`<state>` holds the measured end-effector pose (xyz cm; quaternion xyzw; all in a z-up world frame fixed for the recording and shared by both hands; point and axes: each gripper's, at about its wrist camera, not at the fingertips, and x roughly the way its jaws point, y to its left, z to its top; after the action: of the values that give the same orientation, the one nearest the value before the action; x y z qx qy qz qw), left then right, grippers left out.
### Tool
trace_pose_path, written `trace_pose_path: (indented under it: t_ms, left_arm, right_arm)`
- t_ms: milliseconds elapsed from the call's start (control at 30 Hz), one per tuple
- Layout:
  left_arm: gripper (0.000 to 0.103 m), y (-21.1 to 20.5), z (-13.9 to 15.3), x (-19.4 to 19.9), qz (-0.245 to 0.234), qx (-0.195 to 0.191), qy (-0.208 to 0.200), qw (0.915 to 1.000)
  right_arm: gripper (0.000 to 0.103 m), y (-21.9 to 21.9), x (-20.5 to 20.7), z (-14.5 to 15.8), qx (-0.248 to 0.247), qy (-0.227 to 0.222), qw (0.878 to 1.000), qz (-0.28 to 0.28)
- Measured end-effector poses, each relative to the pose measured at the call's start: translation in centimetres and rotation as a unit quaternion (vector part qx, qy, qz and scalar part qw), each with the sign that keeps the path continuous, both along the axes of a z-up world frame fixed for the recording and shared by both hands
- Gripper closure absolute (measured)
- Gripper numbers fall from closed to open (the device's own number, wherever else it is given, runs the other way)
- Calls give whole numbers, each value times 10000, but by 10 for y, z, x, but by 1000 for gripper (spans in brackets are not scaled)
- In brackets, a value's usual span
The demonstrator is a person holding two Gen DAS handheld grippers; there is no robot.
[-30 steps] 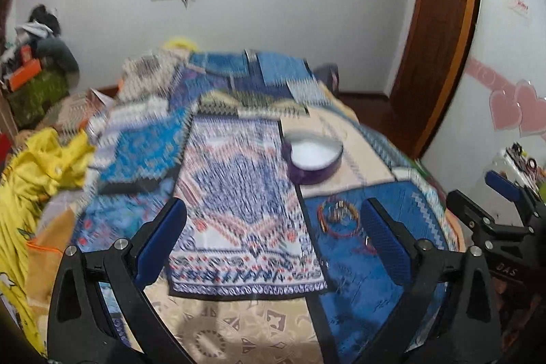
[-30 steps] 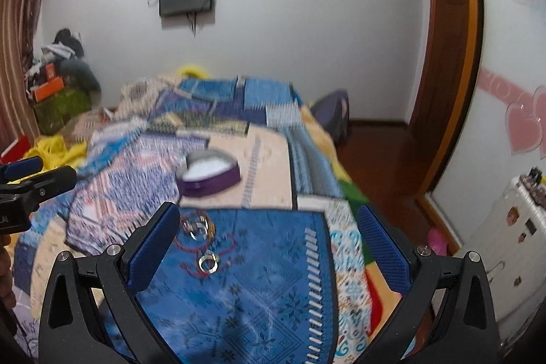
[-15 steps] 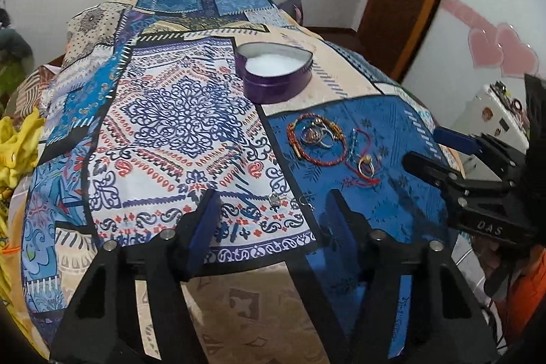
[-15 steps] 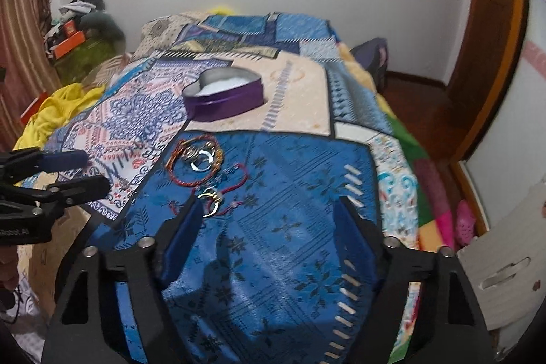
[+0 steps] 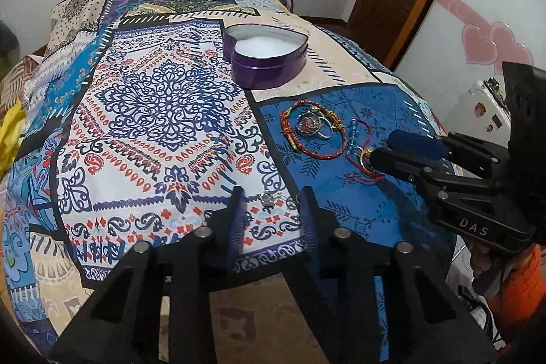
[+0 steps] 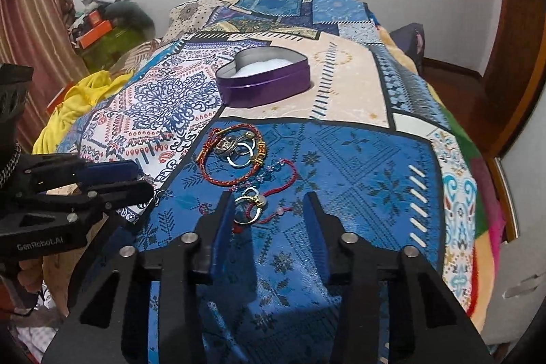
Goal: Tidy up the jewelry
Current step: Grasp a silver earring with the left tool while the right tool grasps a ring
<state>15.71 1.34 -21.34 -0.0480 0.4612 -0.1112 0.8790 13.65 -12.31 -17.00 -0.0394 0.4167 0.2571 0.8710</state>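
My left gripper [image 5: 271, 198] hangs over the bed's [image 5: 153, 111] near edge, jaws closing around a small silver charm [image 5: 268, 197] without pressing it. My right gripper [image 6: 268, 205] is closing too, gold rings [image 6: 250, 205] on a red cord just by its left finger. The red bracelet [image 6: 232, 159] lies beyond, the purple heart tin [image 6: 264, 82] mid-bed.

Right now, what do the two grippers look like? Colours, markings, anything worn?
Both are black plastic two-finger frames with blue ribbed pads and round silver bolts at the joints. In the left wrist view, the right gripper carries white "DAS" lettering, and an orange sleeve shows below it. In the right wrist view, the left gripper reads "GenRobot.AI" in white. No cables clearly visible.
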Motion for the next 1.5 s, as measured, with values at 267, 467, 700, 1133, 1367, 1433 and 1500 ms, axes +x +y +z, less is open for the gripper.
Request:
trace_pose_path:
  t_ms: [267,467,700,1133,1367,1433,1500]
  left_arm:
    - [93,4,-3,2,42,-59,-3,10000]
    - [95,5,-3,1,45,-66,-38,10000]
    - [95,5,3,-1,75,-94,-110,9999]
    - [95,10,45,-6,168,-75,-692,9974]
    - [95,15,61,1,304,-133,-937,9951]
    - [95,16,63,5,339,-141,-969,9946]
    - [95,17,65,9,372,-152,-1006,9941]
  right_arm:
    - [77,5,4,-3,16,30,9999,130]
    - [93,10,4,-5,-19,39,9998,195]
    - [95,7,3,1,37,-10,9999,143]
    - [95,-1,-1,33,201,-376,9991,-88]
    - [95,0,3,51,299,-617,9975,-171]
    - [95,1,5,54,337,-682,9969,-189]
    - [95,2,9,59,388,-756,9962,-211]
